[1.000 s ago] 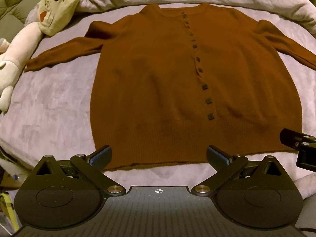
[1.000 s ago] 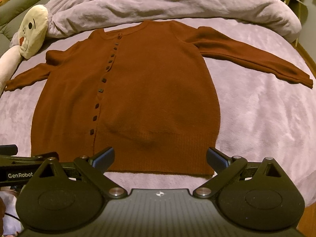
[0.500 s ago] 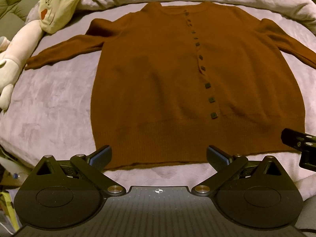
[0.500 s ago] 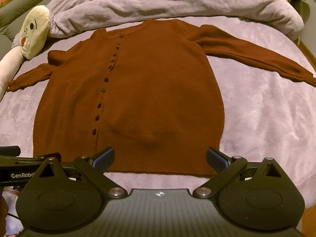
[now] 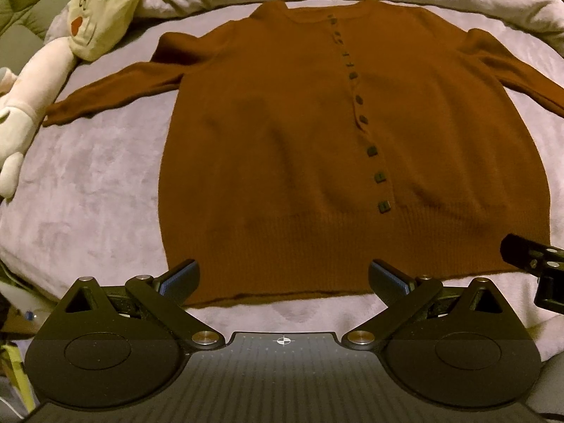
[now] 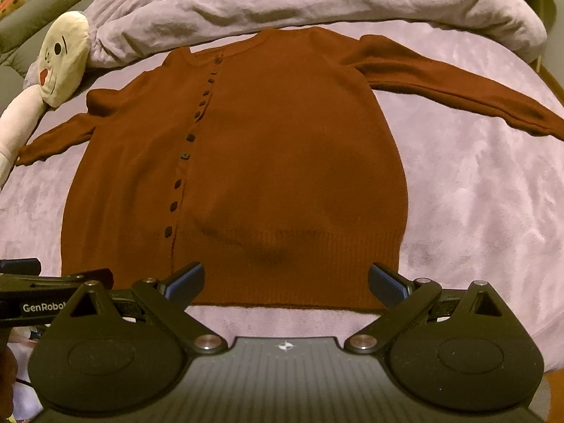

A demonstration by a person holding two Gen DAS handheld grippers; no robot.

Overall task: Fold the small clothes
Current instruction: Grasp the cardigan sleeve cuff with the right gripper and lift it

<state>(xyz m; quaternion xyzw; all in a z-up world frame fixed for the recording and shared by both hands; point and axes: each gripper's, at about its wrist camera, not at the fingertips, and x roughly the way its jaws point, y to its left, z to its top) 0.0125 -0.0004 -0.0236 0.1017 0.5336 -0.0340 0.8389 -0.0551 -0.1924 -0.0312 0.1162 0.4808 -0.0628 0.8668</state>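
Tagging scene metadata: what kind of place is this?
Likely a bedroom: the brown cardigan lies flat on a bed's mauve cover, with a bunched duvet and a plush toy behind it.

The left gripper [image 5: 283, 278] is pointing forward with both fingers spread wide, holding nothing; the right gripper [image 6: 286, 282] is sitting level beside it, fingers likewise spread wide and gripping nothing; each gripper's body is showing at the edge of the other's wrist view.

Black hand-held gripper [image 6: 285, 282], blue finger pads [image 6: 185, 280], silver screws, "GenRobot" lettering.
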